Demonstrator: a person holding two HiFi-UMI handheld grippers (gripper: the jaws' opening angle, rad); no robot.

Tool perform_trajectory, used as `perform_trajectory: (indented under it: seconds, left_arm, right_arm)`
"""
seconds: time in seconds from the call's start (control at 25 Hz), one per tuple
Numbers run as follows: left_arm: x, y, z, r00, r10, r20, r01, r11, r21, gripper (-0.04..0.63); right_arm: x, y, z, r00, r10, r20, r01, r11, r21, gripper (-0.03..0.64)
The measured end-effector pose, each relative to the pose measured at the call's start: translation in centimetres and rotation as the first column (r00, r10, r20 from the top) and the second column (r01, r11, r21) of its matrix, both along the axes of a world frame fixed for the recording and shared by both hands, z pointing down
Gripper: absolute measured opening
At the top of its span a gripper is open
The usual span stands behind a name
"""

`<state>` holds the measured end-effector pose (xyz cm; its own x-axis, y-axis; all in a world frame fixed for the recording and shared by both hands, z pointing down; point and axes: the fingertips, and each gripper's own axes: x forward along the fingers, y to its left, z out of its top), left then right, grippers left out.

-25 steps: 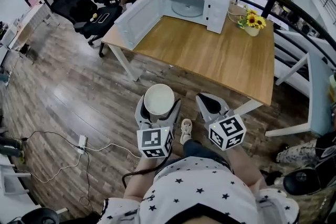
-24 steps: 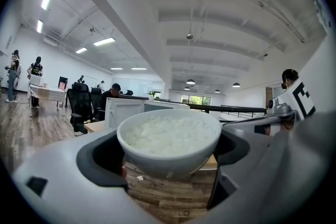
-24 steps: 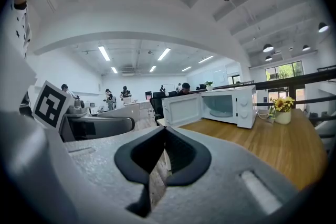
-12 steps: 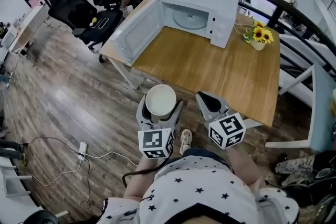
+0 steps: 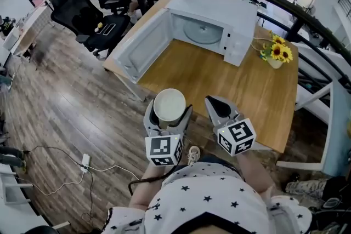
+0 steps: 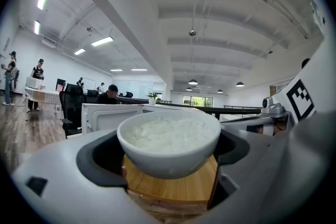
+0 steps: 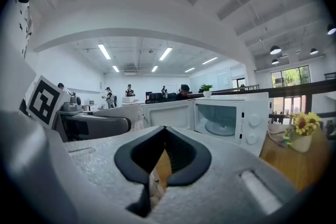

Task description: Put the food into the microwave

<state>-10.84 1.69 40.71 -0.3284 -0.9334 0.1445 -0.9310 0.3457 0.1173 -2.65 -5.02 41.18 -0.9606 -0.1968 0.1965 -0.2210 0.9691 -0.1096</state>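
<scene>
A white bowl of rice (image 5: pixel 169 106) (image 6: pixel 169 141) sits between the jaws of my left gripper (image 5: pixel 167 112), which is shut on it and holds it level above the near edge of the wooden table (image 5: pixel 219 76). My right gripper (image 5: pixel 220 108) hangs beside it on the right, shut and empty (image 7: pixel 163 165). The white microwave (image 5: pixel 214 24) (image 7: pixel 231 120) stands at the far side of the table with its door (image 5: pixel 140 44) swung open to the left. Its glass turntable (image 5: pixel 202 34) is bare.
A small vase of sunflowers (image 5: pixel 277 53) (image 7: pixel 300 132) stands right of the microwave. A black office chair (image 5: pixel 90 11) and a seated person are beyond the table's left end. A power strip and cable (image 5: pixel 85 161) lie on the wood floor at the left.
The table and microwave have come closer and lower in the head view. Both grippers keep their places in front of me, the bowl still held.
</scene>
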Motion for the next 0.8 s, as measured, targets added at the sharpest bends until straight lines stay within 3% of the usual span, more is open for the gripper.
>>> perform_trajectory:
  seconds: [0.8]
  left_arm:
    - [-3.1, -5.5, 0.8, 0.999, -0.032, -0.009, 0.032, 0.999, -0.029, 0.482]
  right_arm:
    - [-1.9, -5.7, 0.6, 0.999, -0.025, -0.024, 0.025, 1.000, 0.004, 0.006]
